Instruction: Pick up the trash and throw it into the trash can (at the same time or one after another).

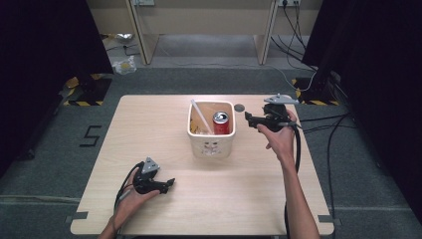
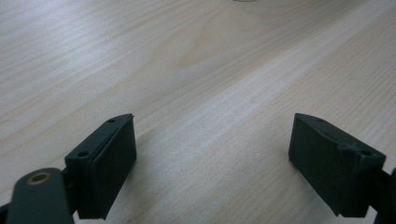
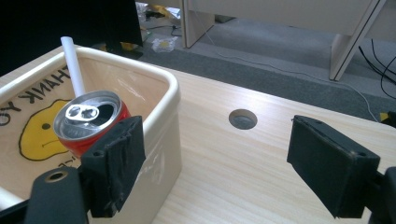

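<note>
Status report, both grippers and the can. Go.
Right gripper open, empty, beside the bin. Left gripper open, low over the table. Red can upright in bin beside white straw.

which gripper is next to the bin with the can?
The right gripper: it is raised just right of the white bin holding the red can, jaws open. The left gripper sits near the table's front edge.

Shiny metal can (image 3: pixel 88 121), matt wooden table (image 3: pixel 243 172)

bright tabletop, dark surroundings, soft shadows
</note>
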A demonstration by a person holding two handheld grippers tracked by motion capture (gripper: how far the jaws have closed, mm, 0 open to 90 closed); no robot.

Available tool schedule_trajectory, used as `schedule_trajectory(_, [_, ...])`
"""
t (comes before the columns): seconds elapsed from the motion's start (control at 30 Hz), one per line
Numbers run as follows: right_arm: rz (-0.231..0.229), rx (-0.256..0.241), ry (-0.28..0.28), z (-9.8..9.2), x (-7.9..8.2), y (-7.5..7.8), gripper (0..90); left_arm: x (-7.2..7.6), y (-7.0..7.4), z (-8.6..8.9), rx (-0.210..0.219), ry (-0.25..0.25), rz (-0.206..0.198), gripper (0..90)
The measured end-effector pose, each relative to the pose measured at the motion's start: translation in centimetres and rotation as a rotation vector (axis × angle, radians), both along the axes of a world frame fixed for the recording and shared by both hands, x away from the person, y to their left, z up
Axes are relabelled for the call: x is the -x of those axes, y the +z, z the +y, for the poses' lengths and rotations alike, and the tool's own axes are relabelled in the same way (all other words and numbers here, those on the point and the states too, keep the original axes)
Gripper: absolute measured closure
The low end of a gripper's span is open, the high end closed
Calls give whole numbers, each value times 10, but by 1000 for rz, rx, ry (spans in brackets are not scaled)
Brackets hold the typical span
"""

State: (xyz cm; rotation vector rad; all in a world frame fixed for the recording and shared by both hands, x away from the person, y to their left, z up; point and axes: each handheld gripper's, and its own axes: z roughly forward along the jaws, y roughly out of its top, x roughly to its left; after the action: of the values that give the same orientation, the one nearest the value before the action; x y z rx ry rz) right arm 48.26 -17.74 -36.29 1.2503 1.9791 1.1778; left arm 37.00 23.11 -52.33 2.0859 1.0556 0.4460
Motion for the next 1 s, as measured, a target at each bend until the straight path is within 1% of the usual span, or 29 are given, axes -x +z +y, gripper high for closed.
schedule_trajectory(0.23, [-3,9,-1,-4,4,-3,191,0,0,0,0,0,0,142])
schedule_trajectory(0.57, [-2,7,-11,-13,10,-11,191,0,0,0,-1,0,0,142])
schedule_trajectory(1.0, [3,10,-10,-17,18,-19,192,0,0,0,-4,-3,0,142])
